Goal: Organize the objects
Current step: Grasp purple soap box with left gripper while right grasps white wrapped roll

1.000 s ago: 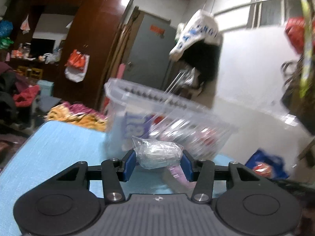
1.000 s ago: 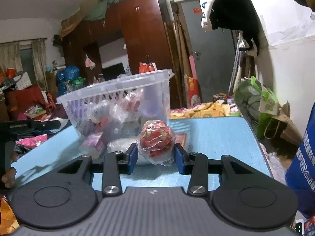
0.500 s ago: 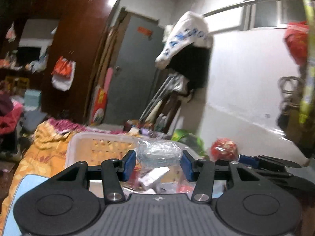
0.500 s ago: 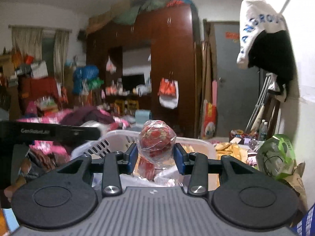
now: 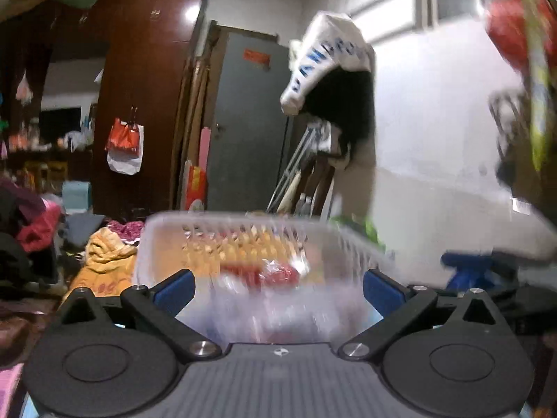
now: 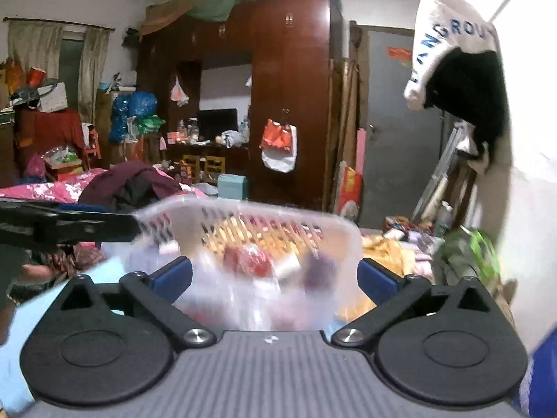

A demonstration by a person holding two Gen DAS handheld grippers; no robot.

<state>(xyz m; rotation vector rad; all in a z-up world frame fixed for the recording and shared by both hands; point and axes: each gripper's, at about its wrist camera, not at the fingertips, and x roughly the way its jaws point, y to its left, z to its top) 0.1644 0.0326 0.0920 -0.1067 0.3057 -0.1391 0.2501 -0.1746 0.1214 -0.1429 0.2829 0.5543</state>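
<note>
A clear plastic basket with slotted walls holds several wrapped items and fills the space just ahead of both grippers; it also shows in the right wrist view. A red wrapped ball lies inside it, also seen blurred in the left wrist view. My left gripper is open and empty just above the basket. My right gripper is open and empty over the basket too. The other gripper's black body shows at the left of the right wrist view.
The basket stands on a light blue table. A brown wardrobe and grey door stand behind. Clothes are piled beyond the table's far edge. A white wall is on the right.
Both grippers have opened and let go of their wrapped items, the clear packet and the red ball, which dropped into the basket. The basket now sits closer under both grippers.
</note>
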